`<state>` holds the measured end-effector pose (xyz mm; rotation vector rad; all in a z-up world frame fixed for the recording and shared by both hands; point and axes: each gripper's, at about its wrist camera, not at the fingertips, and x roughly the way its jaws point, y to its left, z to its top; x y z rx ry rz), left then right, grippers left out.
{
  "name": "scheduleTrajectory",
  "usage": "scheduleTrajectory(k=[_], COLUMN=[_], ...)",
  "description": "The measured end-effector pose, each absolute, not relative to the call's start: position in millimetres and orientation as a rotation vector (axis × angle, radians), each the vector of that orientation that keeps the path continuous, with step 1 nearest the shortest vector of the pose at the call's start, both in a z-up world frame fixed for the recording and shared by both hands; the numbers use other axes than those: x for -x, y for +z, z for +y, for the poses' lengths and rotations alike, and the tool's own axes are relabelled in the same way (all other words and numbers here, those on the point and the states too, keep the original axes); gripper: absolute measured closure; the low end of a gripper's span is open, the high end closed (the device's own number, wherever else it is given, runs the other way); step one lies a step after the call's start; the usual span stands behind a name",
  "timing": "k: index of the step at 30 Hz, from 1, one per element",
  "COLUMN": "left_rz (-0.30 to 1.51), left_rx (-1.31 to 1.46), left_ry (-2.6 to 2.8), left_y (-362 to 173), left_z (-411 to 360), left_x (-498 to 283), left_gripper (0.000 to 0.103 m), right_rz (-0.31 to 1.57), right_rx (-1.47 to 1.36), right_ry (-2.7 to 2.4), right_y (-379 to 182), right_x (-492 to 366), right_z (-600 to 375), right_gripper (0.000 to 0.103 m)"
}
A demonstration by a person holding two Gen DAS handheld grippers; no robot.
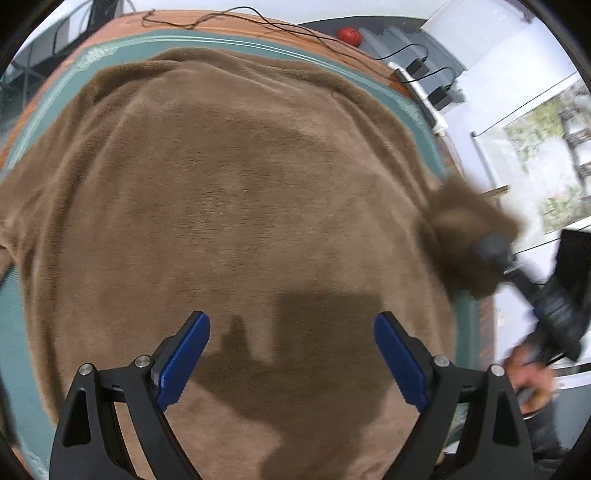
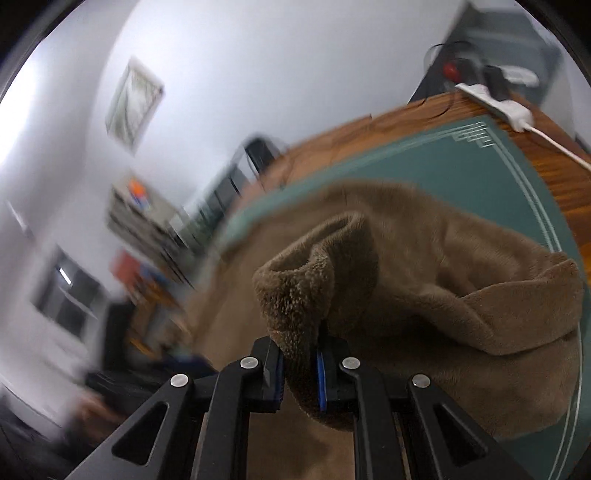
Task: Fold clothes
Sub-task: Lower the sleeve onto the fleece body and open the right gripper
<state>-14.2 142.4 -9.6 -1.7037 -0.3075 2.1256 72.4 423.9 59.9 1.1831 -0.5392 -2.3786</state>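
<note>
- Brown fleece garment (image 1: 240, 206) lies spread flat over the green mat (image 1: 48, 107) on the wooden table (image 2: 546, 162); it covers most of the mat.
- My right gripper (image 2: 300, 369) has its fingers pinched on a bunched edge of the fleece (image 2: 306, 291), lifted off the table at the garment's right side. In the left view that same corner (image 1: 469, 229) is up in the air and blurred.
- My left gripper (image 1: 291, 354) hovers over the near middle of the garment, fingers spread wide, holding nothing.
- Judgement: I'm starting a fold from the right side.
- Risks: the pinch holds a thick wad, not a clean edge, so the fold may land lumpy or skewed. With nothing pinning the garment, a pull could drag the whole thing across the mat.
- Power strip (image 2: 495, 99) and cables (image 1: 280, 27) sit at the far table edge; a wide swing could snag them.
</note>
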Motion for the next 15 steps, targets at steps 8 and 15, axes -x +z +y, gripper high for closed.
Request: scheduleTrajectory(k=[8,15], left_rz=[-0.510,-0.505], left_rx=[1.667,1.675], left_ry=[1.979,1.903], left_y=[-16.9,-26.0], left_z=[151.7,186.7], left_x=[29.5,47.3], left_gripper=[0.010,0.010], right_rz=[-0.143,-0.228], right_rx=[-1.299,-1.326], right_ry=[-2.361,-2.366], right_y=[19.5,18.8], right_x=[-83.6,-85.6], right_z=[366.3,381.2], right_gripper=[0.029,0.022])
